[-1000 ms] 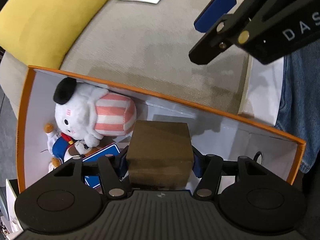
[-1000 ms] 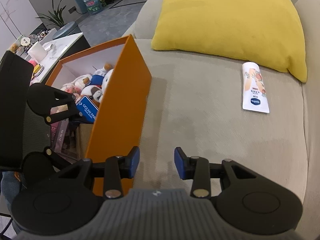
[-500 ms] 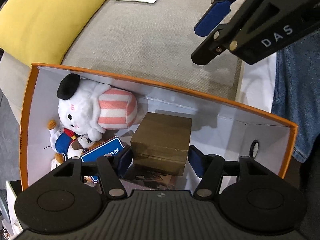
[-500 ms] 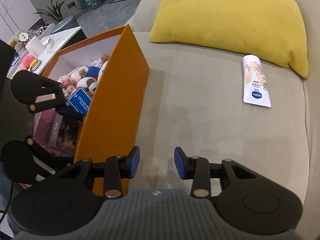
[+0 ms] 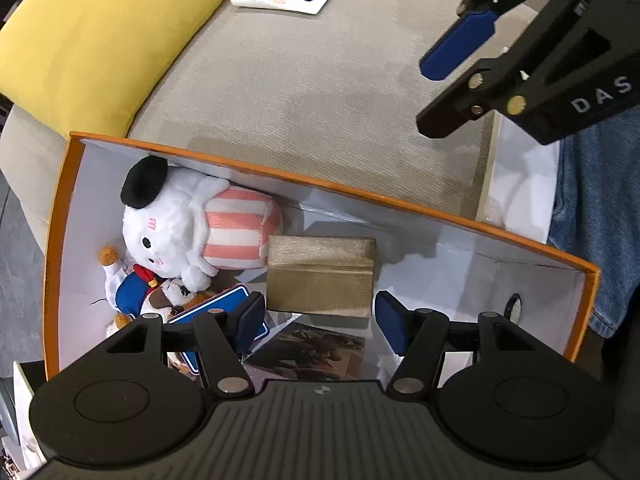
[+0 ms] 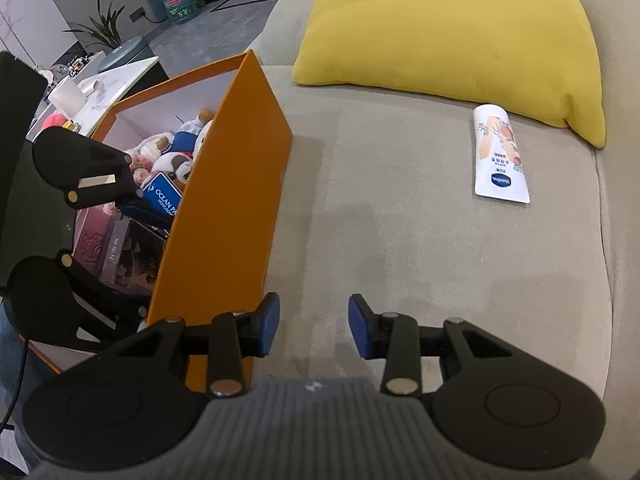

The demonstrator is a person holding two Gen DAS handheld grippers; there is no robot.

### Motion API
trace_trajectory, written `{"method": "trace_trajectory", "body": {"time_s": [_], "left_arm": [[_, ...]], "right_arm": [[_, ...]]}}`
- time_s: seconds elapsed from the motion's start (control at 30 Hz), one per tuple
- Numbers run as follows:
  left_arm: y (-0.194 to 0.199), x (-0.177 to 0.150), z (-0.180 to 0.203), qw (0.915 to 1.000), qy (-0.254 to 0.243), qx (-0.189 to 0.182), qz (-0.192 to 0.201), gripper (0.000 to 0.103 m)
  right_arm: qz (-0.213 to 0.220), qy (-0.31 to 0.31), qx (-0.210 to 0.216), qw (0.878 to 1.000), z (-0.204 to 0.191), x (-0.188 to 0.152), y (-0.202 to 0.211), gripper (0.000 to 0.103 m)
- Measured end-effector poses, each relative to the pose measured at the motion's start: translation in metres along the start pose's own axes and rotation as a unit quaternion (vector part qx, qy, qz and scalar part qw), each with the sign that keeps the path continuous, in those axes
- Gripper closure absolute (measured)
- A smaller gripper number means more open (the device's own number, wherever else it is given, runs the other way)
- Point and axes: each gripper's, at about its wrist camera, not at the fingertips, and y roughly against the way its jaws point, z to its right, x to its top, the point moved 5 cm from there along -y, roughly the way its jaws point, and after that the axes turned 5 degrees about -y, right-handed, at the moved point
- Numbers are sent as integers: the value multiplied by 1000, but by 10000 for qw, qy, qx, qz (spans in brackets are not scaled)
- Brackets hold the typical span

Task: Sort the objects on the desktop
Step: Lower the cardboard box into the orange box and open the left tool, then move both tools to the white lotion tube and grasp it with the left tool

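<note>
Over the orange box beside the sofa, the left tongs hang open above the wooden block inside; the right tongs, open and empty, face a lotion tube at one o'clock, which could slip from a careless pinch.

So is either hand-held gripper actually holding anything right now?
No. The left hand-held gripper is open above the wooden block in the box; the right is open, empty.

Hidden and cut-off parts
The sign reads only partly behind the box wall; the pillow runs off frame; tube print is too small.
</note>
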Motion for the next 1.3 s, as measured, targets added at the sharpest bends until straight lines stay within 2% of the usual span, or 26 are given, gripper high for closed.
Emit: {"method": "trace_trajectory", "body": {"time_s": [0.23, 0.5, 0.63, 0.83, 0.93, 1.03, 1.2, 1.3], "left_arm": [[-5, 0, 0, 9999, 33, -21, 134, 33], [-3, -9, -4, 9989, -291, 46, -374, 33], [-5, -5, 0, 9984, -394, 123, -378, 33], [17, -13, 7, 9992, -396, 104, -42, 32], [32, -16, 6, 9989, -331, 280, 151, 33], [52, -13, -2, 9970, -235, 608, 423, 34], [81, -8, -11, 9953, -112, 637, 714, 34], [94, -2, -11, 9941, -94, 649, 863, 34]], "right_arm": [[-1, 23, 0, 10000, -4, -5, 3, 63], [-17, 6, -19, 10000, -2, -9, 4, 63], [-21, 42, -33, 10000, -2, -10, 5, 63], [-42, 38, -191, 9998, 9, -10, 5, 63], [-33, -18, -254, 9997, 21, -8, 7, 63], [-42, -105, -392, 9992, 38, -5, 9, 63], [-24, -223, -642, 9977, 63, 3, 12, 63], [14, -251, -642, 9976, 71, 8, 13, 63]]}}
